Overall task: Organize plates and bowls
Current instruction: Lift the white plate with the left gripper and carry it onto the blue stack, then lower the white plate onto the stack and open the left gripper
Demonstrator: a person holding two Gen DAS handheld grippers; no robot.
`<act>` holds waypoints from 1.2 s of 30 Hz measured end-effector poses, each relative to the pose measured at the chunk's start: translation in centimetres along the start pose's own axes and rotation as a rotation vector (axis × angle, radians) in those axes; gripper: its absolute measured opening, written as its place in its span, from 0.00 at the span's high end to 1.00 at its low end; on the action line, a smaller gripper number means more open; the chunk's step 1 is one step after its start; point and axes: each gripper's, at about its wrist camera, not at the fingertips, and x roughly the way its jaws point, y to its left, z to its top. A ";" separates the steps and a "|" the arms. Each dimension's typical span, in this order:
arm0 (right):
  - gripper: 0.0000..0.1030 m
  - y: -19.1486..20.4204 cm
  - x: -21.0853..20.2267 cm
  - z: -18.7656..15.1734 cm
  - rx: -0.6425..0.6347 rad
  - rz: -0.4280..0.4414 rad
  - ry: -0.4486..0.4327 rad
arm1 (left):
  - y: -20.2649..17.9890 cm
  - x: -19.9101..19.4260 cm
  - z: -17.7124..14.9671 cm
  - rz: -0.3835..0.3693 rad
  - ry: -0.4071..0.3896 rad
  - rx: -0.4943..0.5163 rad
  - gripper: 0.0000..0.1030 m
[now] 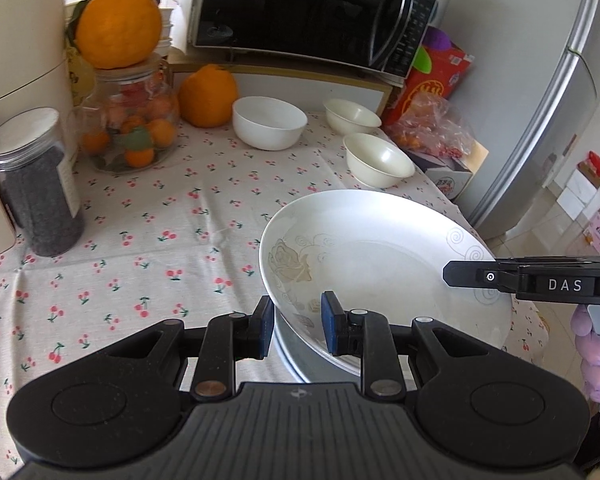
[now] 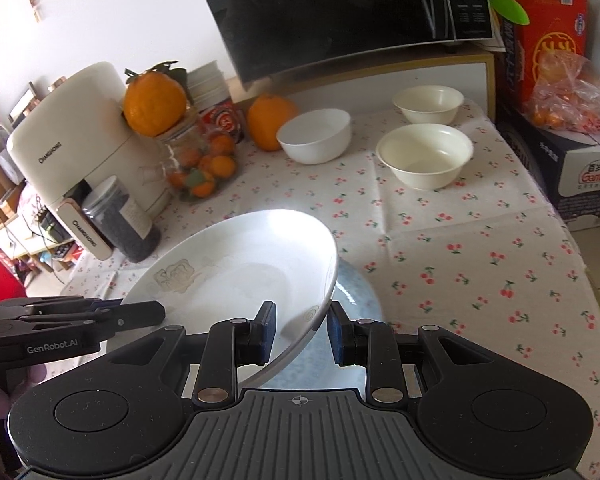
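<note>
A white plate (image 1: 380,256) with a faint rose pattern hangs tilted above the cherry-print tablecloth (image 1: 160,216). My left gripper (image 1: 298,320) is shut on its near rim. My right gripper (image 2: 302,330) is shut on the opposite rim of the same plate (image 2: 240,264). Each gripper shows in the other's view: the right gripper (image 1: 452,274) from the right, the left gripper (image 2: 156,312) from the left. A pale blue-grey plate (image 2: 356,300) lies on the cloth right under the lifted one, also visible as a plate edge (image 1: 296,356). A white bowl (image 2: 314,136) and two cream bowls (image 2: 428,103) (image 2: 424,156) stand apart at the back.
A black microwave (image 1: 312,8) sits on a shelf at the back. Left are a glass jar of oranges (image 1: 132,128), a loose orange (image 1: 208,96), a dark-filled jar (image 1: 36,184) and a cream appliance (image 2: 68,136). Boxes (image 2: 580,168) and a fridge (image 1: 540,100) flank the table's right edge.
</note>
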 end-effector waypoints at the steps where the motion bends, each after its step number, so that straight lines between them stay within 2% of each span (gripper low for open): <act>1: 0.73 -0.1 0.0 0.0 0.001 -0.005 0.004 | -0.2 0.1 0.0 0.001 0.002 0.005 0.78; 23: 0.73 -0.7 1.5 -1.2 -0.008 -0.111 0.175 | -3.2 2.0 -1.3 0.096 0.080 0.165 0.78; 36: 0.73 -0.1 1.8 -1.5 -0.058 -0.163 0.185 | -4.7 2.4 -1.9 0.194 0.088 0.278 0.78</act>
